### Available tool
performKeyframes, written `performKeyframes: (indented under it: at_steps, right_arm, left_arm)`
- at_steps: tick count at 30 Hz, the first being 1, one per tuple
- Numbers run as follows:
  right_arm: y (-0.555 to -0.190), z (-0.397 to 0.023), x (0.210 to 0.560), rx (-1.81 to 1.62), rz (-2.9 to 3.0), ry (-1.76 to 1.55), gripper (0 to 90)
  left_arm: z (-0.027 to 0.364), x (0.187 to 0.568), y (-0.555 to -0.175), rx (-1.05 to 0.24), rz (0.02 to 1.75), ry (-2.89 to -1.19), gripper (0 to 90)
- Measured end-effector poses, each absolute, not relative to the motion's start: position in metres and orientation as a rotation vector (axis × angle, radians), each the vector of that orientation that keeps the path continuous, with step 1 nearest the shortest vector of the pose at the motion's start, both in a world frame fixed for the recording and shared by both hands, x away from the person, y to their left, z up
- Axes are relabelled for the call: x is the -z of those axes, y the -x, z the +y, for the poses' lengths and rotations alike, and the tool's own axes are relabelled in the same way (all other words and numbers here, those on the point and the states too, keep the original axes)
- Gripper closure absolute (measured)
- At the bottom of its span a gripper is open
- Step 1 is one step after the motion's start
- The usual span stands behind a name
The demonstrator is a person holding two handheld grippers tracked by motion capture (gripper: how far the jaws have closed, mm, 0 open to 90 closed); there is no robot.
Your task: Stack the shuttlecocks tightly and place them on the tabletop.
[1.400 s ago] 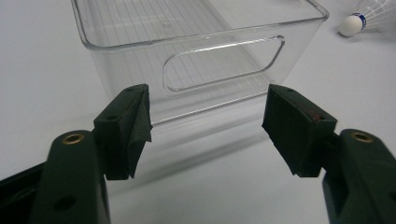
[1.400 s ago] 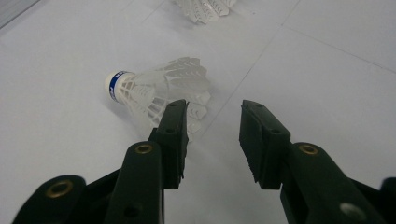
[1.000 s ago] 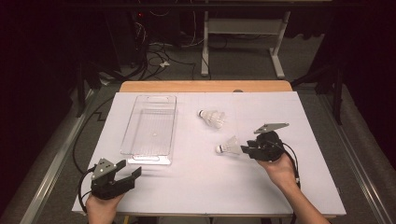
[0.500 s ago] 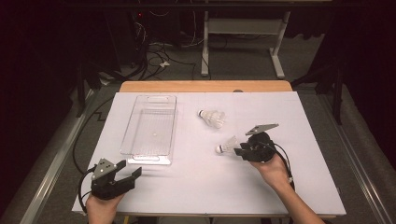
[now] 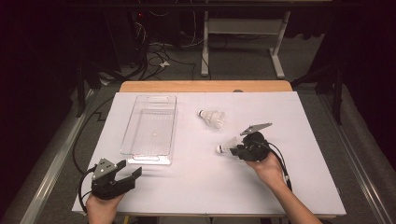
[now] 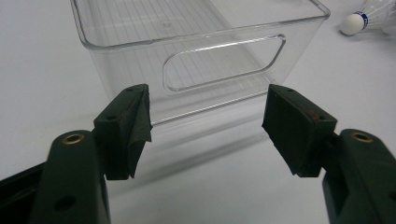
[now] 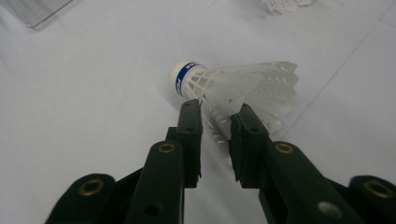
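White feather-pattern plastic forms the skirt of the near shuttlecock (image 7: 233, 91), and the right gripper (image 7: 215, 122) has just been closing its two black jaws on the lower edge of that skirt, with the vanes between the pads; in the right gripper view the pads appear to pinch the thin ribs at centre frame. In the high view this shuttlecock (image 5: 226, 148) lies on the white table cover (image 5: 196, 186) right of centre, its rounded cork nose pointing left, with the right gripper (image 5: 240, 151) on it. As a judgement, the item is very light and will offer no resistance to lifting, but the skirt is thin, springy and easily crushed or deformed; a firmer hold would be at the stiff neck just behind the blue-banded cork, and closing force should stay low. At the lower left of the high view, the left gripper (image 5: 128, 173) rests on the cover with its jaws wide apart and nothing between them; the left gripper view shows its padded fingers (image 6: 128, 128) facing the short end of the clear plastic bin (image 6: 201, 56). The bin (image 5: 150, 130) is rigid, ribbed, transparent and rectangular with a slotted handle, lies left of centre, and is empty. Farther up, near centre, a second shuttlecock (image 5: 212, 118) lies on its side, well apart from the bin.
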State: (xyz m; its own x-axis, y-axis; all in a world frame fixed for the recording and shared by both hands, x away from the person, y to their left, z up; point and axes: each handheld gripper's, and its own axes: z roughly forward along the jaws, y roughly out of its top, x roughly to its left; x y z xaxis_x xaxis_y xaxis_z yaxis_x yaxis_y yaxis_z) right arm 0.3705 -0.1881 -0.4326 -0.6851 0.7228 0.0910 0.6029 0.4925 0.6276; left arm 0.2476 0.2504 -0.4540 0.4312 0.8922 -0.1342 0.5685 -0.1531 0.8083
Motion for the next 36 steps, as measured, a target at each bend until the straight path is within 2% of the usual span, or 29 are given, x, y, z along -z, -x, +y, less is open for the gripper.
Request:
performKeyframes:
  at_steps: [8, 22, 36]
  right_arm:
    - [-0.370, -0.186, 0.434, -0.974, 2.608, -1.086, 89.7]
    - [-0.366, -0.185, 0.424, -1.004, 2.613, -1.046, 90.0]
    - [-0.378, -0.194, 0.411, -1.039, 2.533, -1.085, 90.0]
  left_arm:
    - [0.250, 0.454, -0.247, -0.484, 1.244, -1.839, 32.9]
    - [0.251, 0.454, -0.248, -0.486, 1.247, -1.845, 32.9]
    - [0.252, 0.454, -0.247, -0.485, 1.255, -1.830, 32.9]
